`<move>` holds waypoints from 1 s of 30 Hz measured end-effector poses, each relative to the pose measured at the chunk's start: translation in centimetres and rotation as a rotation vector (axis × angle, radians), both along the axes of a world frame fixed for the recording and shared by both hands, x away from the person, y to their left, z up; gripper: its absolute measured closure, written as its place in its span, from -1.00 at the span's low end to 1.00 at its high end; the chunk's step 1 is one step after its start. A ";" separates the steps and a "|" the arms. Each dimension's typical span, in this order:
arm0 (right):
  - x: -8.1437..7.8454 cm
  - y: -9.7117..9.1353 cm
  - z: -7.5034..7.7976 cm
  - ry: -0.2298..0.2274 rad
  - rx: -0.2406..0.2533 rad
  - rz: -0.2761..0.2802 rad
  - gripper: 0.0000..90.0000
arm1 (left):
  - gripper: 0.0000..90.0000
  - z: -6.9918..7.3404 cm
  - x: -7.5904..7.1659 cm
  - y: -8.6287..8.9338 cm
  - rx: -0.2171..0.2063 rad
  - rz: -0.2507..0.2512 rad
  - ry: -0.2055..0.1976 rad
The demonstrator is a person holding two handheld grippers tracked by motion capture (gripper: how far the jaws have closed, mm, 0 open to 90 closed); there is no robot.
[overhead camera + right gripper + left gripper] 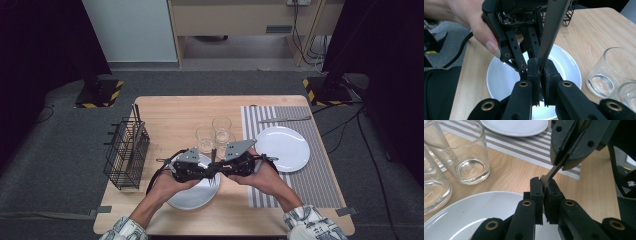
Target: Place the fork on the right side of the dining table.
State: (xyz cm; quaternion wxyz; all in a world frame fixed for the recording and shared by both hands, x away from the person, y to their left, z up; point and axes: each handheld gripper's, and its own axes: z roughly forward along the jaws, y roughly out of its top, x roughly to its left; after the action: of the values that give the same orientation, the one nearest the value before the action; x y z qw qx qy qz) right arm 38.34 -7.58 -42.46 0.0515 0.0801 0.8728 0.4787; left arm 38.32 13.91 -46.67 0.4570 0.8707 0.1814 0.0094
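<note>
A metal fork [214,156] is held between both grippers above a white plate [192,197] at the table's near middle. My left gripper [209,171] and right gripper [221,170] face each other tip to tip. In the left gripper view my own jaws [545,186] are shut on the fork's thin neck [549,176], and the right gripper [560,162] clamps it just beyond. The right gripper view has my jaws [539,67] shut on the flat handle [550,32], which rises out of the top of the frame. A hand holds the left gripper behind it.
Three empty glasses [216,135] stand just beyond the grippers. A second white plate [282,147] lies on a striped placemat [320,175], with a piece of cutlery [285,119] at the mat's far end. A black wire basket [126,155] stands at the table's left edge.
</note>
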 end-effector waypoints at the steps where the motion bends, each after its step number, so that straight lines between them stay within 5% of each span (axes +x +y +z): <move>1: 0.0 0.0 0.0 -0.001 -0.001 0.000 0.91 | 0.91 0.0 0.0 0.0 0.001 0.000 -0.001; 23: -0.1 0.4 0.5 -0.015 -0.014 0.003 0.83 | 0.91 0.1 -0.2 0.5 -0.006 -0.001 -0.012; 30: -0.1 0.4 0.6 -0.015 -0.015 0.008 0.86 | 0.92 0.0 0.0 0.6 0.023 -0.011 -0.017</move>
State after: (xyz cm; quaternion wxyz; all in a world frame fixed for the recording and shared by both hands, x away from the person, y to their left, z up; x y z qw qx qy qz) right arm 38.26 -7.15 -41.91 0.0565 0.0729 0.8762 0.4731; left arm 38.32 14.55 -46.63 0.4485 0.8768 0.1725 0.0165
